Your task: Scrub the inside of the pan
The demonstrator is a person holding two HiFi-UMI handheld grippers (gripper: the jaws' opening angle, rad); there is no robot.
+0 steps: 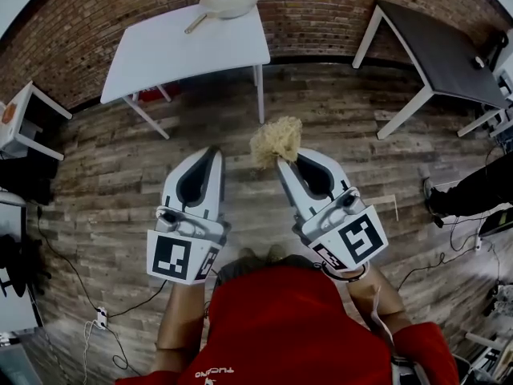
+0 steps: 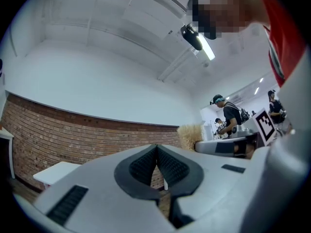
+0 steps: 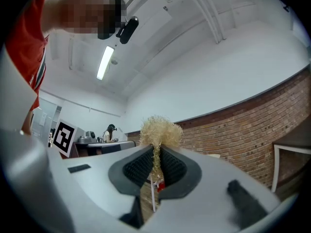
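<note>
Pan [image 1: 229, 1] sits on far table [image 1: 160, 54], well apart from you. Right gripper [image 1: 282, 161] clamps scrubber [image 1: 276, 139]; left gripper [image 1: 215, 150] pinched together, empty. Walk up first, steady the handle [image 1: 195, 24] with left, then scrub in circles inside

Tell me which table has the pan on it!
The big white table on the left, by the brick wall. The pan sits at its far edge. The dark table on the right has no pan.
</note>
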